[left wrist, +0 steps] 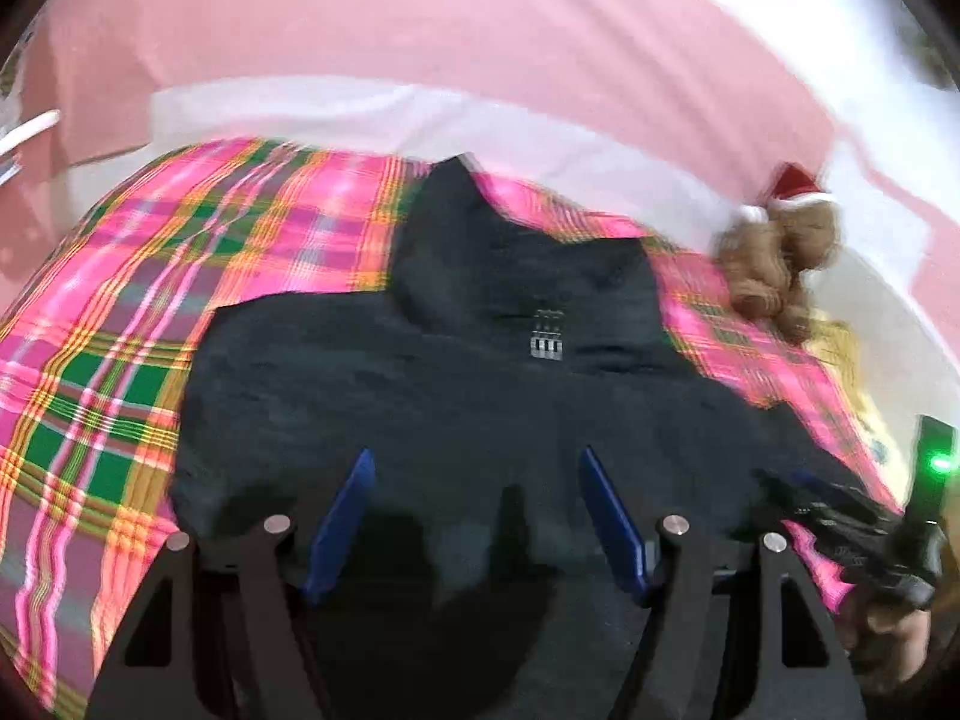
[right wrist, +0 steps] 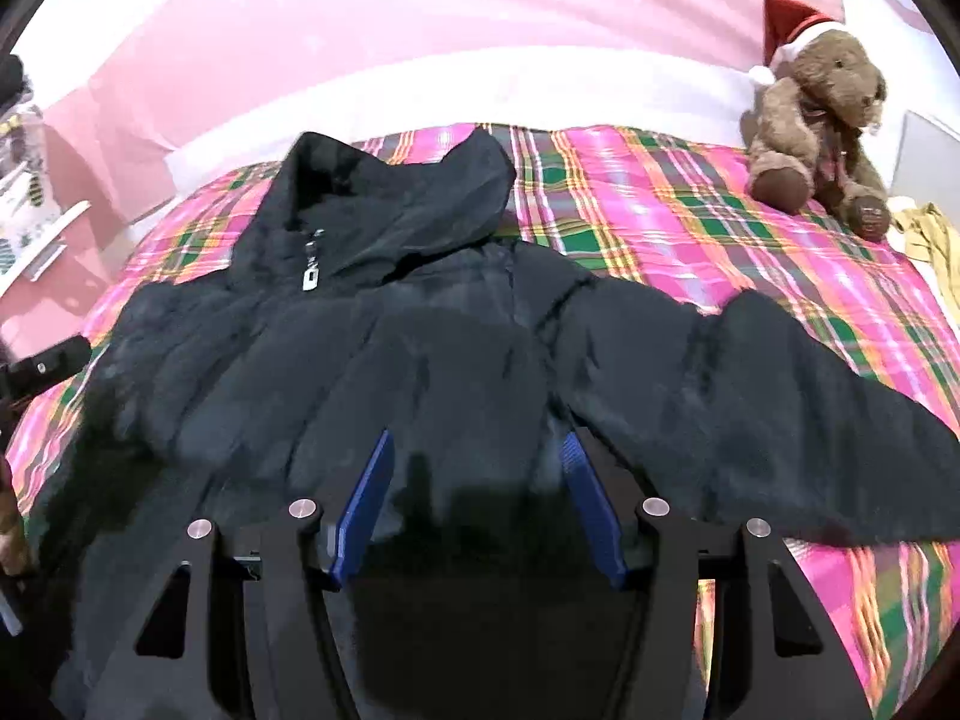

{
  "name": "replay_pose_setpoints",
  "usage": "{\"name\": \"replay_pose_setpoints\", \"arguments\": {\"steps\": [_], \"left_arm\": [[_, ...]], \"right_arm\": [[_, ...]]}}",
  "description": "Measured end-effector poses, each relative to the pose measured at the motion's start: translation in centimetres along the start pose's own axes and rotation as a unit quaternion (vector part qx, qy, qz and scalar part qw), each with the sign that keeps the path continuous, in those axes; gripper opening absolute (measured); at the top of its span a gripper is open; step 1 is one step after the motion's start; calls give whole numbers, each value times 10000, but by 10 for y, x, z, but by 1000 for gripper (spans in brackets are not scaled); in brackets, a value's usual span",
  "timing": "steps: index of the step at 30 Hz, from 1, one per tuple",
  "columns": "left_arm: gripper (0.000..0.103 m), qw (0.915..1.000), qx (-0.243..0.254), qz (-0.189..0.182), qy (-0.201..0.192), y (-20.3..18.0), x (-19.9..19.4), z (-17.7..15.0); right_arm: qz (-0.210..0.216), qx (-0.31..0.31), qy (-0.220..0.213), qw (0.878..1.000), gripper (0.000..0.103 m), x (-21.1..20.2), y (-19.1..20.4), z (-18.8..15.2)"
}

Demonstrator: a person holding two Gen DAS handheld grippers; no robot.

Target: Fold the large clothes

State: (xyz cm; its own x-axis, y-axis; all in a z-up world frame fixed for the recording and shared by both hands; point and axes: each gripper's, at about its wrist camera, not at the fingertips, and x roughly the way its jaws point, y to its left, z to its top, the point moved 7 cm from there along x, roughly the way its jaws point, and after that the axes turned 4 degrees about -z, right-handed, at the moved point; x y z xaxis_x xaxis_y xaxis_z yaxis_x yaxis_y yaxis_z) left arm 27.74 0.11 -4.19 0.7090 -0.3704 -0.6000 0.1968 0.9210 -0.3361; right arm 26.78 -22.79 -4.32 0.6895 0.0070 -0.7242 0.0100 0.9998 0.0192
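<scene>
Left wrist view: black jacket [left wrist: 480,396] spread on plaid blanket [left wrist: 120,312], hood pointing far, small white logo [left wrist: 547,341] near its middle. Blurred teddy [left wrist: 774,258] in red hat at far right. Left gripper [left wrist: 477,516] low over the jacket's near part, blue fingers [left wrist: 342,522] spread apart, nothing between them. Right gripper [left wrist: 888,546] glimpsed at right edge, green light on it, hand below; jaw gap not visible from here.

Right wrist view: sharper. Jacket [right wrist: 420,360] front up, silver zipper pull [right wrist: 312,276] below the collar, hood [right wrist: 420,204] far, one sleeve [right wrist: 780,420] stretched out to the right across the blanket [right wrist: 690,222]. Teddy [right wrist: 822,114] seated far right, yellow cloth [right wrist: 930,240] beside it. Right gripper [right wrist: 477,504] just above the jacket's near body, tilted down, fingers [right wrist: 366,504] wide, released. Dark part of left gripper [right wrist: 42,366] at left edge.
</scene>
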Motion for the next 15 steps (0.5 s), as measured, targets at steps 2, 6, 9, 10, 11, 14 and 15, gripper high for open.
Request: {"name": "replay_pose_setpoints", "arguments": {"steps": [2, 6, 9, 10, 11, 14, 15], "left_arm": [[72, 9995, 159, -274, -7, -30, -14, -10], [72, 9969, 438, -654, 33, -78, -31, -27], [72, 9951, 582, -801, 79, -105, -34, -36], [72, 9945, 614, -841, 122, -111, -33, -37], [72, 9940, 654, -855, 170, -115, -30, -40], [72, 9928, 759, -886, 277, -128, -23, -45], [72, 9924, 797, -891, 306, -132, -21, -47]], "right_arm": [[-18, 45, -40, 10000, 60, -18, -8, -10], [-154, 253, -93, 9995, 60, -50, -33, -27], [-275, 374, -105, 9989, 60, -63, -49, -37], [-326, 402, -116, 9986, 60, -67, -54, -39], [-354, 437, -125, 9983, 60, -70, -59, -41], [-410, 560, -160, 9975, 60, -76, -72, -45], [-431, 595, -179, 9971, 60, -78, -76, -45]]}}
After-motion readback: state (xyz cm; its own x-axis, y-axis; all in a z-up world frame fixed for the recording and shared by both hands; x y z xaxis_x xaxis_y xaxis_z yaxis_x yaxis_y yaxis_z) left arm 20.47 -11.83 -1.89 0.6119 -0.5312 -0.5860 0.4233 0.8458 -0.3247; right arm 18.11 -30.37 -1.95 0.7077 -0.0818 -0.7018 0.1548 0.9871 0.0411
